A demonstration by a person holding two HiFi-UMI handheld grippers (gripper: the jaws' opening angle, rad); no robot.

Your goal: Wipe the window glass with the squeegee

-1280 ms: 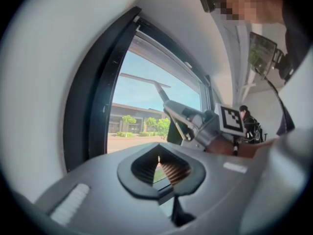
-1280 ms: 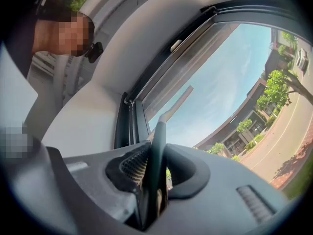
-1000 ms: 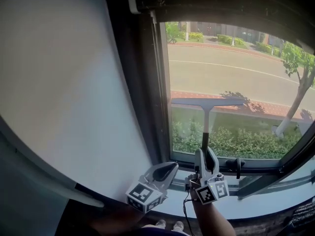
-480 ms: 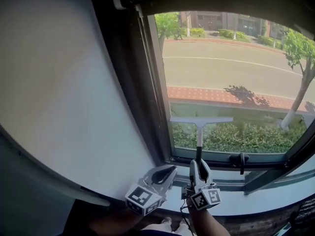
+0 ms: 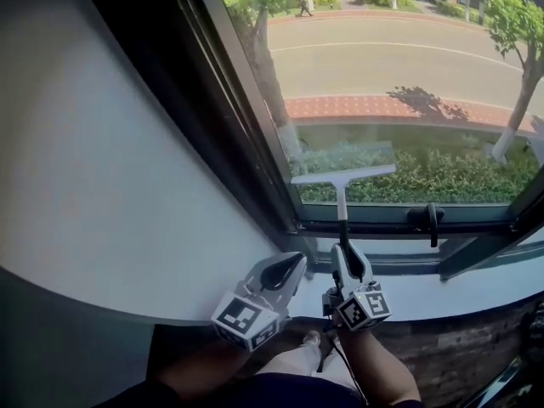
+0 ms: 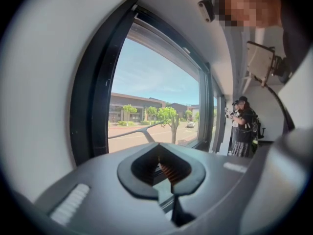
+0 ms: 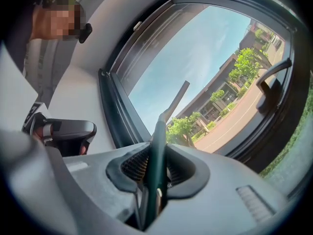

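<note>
Squeegee [image 5: 342,177] sits in my right gripper [image 5: 343,249], jaws clamped on its handle, blade low on the window glass [image 5: 399,66] at 12 o'clock; left gripper [image 5: 291,263] closed, empty. I fear the thin handle twists, leaving streaks

Plain room beside a street [image 5: 382,58]: white wall [image 5: 102,185], dark-framed window [image 5: 217,117].

Squeegee [image 5: 342,177] blade now lower on the window glass [image 5: 382,75], near the bottom frame [image 5: 374,226], right end tilted up. Right gripper [image 5: 343,248] is down by the sill [image 5: 442,291].
</note>
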